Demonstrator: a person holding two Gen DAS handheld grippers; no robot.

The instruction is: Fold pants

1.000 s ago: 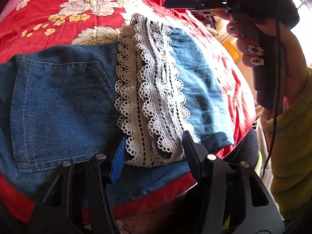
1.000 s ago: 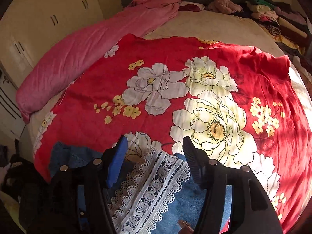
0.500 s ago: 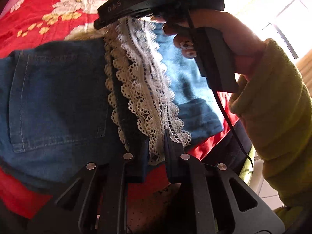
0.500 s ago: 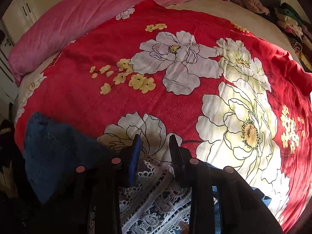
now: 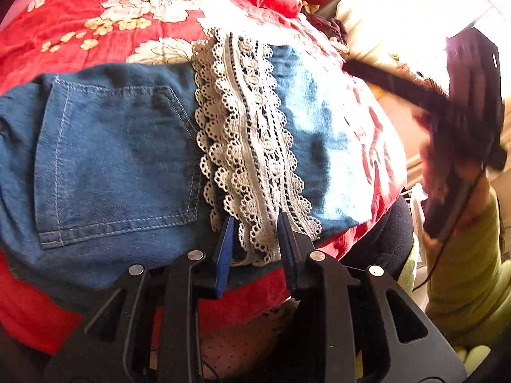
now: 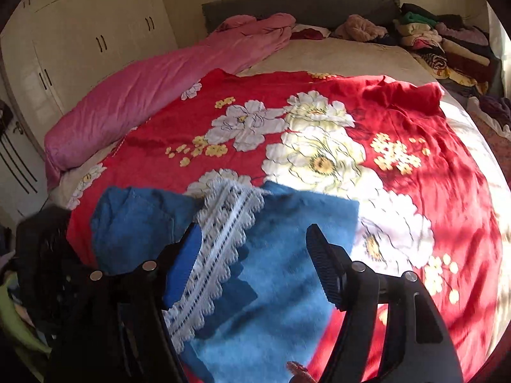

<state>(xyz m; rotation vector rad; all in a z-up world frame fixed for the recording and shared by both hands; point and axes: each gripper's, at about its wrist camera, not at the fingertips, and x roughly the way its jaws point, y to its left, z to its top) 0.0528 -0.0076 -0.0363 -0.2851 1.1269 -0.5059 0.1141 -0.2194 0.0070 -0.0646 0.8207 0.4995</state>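
Pants (image 5: 118, 159) of blue denim lie folded on the red flowered bedspread (image 5: 80, 22), at its near edge, with a white lace band (image 5: 246, 146) running down the top layer from the far side toward the left gripper (image 5: 255, 233). Half a second ago both grippers were pressed together at the two ends of that lace; now both have let go. The left gripper's fingers stand apart on either side of the lace's near end, and the right gripper (image 6: 255, 261) is spread wide above the fabric, lifted clear. The folded bundle's long axis runs left to right in the left wrist view, back pocket (image 5: 115, 166) to the left and the lighter leg panel to the right. Only the right wrist view shows the pink duvet (image 6: 153, 86), the white wardrobe (image 6: 83, 41) and the stack of clothes (image 6: 447, 44) by the headboard; only the left wrist view shows the right hand (image 5: 447, 146), blurred, at the bright window side.
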